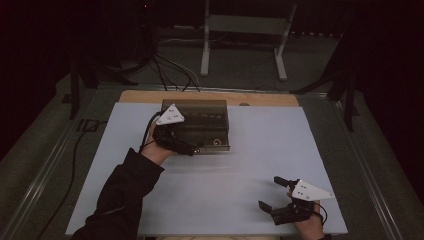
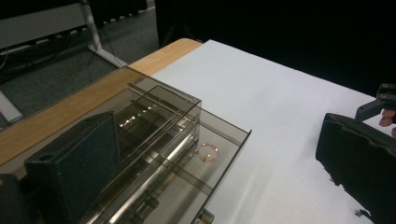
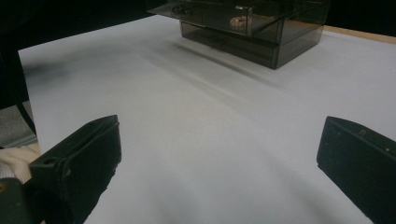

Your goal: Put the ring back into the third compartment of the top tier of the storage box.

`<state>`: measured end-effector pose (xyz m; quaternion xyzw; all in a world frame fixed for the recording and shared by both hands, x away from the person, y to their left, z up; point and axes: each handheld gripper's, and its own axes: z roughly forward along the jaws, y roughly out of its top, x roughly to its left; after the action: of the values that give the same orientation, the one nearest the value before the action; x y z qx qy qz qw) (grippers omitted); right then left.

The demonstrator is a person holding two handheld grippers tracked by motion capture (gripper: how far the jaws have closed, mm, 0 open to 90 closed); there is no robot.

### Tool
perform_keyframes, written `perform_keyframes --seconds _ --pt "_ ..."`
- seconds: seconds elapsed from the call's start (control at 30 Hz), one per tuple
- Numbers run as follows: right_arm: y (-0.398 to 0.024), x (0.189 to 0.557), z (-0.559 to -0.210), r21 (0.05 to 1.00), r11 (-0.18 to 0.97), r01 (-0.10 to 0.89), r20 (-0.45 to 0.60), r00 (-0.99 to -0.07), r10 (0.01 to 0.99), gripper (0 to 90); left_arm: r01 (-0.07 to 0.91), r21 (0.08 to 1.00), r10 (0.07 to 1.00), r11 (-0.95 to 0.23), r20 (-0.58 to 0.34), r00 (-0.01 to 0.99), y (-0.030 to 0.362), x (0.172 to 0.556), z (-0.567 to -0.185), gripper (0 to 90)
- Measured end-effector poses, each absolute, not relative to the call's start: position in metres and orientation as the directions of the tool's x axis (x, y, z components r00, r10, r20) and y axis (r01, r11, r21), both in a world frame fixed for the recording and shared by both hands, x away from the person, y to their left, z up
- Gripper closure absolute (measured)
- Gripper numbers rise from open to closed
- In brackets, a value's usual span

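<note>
1. One white board [image 1: 260, 155] covers most of the table, with a strip of bare wood showing along its far edge.
2. One smoked, see-through drawer box [image 1: 202, 116] stands at the far-left part of that board, its long side running across the table. A shallow drawer [image 2: 219, 168] is slid out toward the person.
3. Two grippers are at work, and they sit well apart. The left gripper [image 1: 176, 140] is right at the box's near-left corner. In its own view the jaws are spread wide, one beside the box wall and the other out over bare board, pinching nothing.
4. The right gripper [image 1: 280, 197] hovers low at the near-right edge of the board. Its jaws are also spread and empty.
5. One small beaded ring [image 2: 208, 152], pinkish with a gold bit, lies flat on the floor of the pulled-out drawer near its front corner.
6. From the left gripper the ring lies just ahead and slightly inward. From the right gripper it lies far off, forward and to the left. The left hand is clearly nearer, so any reach for the ring, or push on the drawer, probably falls to it.
</note>
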<state>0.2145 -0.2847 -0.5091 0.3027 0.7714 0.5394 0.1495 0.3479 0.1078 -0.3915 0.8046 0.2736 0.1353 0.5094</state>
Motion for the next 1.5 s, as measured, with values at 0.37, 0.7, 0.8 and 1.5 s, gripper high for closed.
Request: perform_keyframes --seconds 0.37,0.7,0.8,1.5 --pt "-0.286 0.213 -0.509 0.922 0.235 0.308 0.095 -0.768 0.633 0.0 0.292 0.899 0.580 -0.327 -0.052 0.813 0.126 0.338 -0.397 0.7" --pt "-0.286 0.213 -0.509 0.923 0.232 0.308 0.096 -0.766 0.636 0.0 0.298 0.902 0.594 -0.311 -0.060 0.802 0.145 0.322 -0.407 0.7" --pt "-0.286 0.213 -0.509 0.923 0.231 0.309 0.096 -0.765 0.637 0.0 0.294 0.903 0.596 -0.313 -0.054 0.801 0.150 0.316 -0.410 0.7" --pt "-0.287 0.213 -0.509 0.922 0.231 0.311 0.097 -0.763 0.639 0.0 0.319 0.897 0.589 -0.307 -0.084 0.804 0.186 0.285 -0.454 0.7"
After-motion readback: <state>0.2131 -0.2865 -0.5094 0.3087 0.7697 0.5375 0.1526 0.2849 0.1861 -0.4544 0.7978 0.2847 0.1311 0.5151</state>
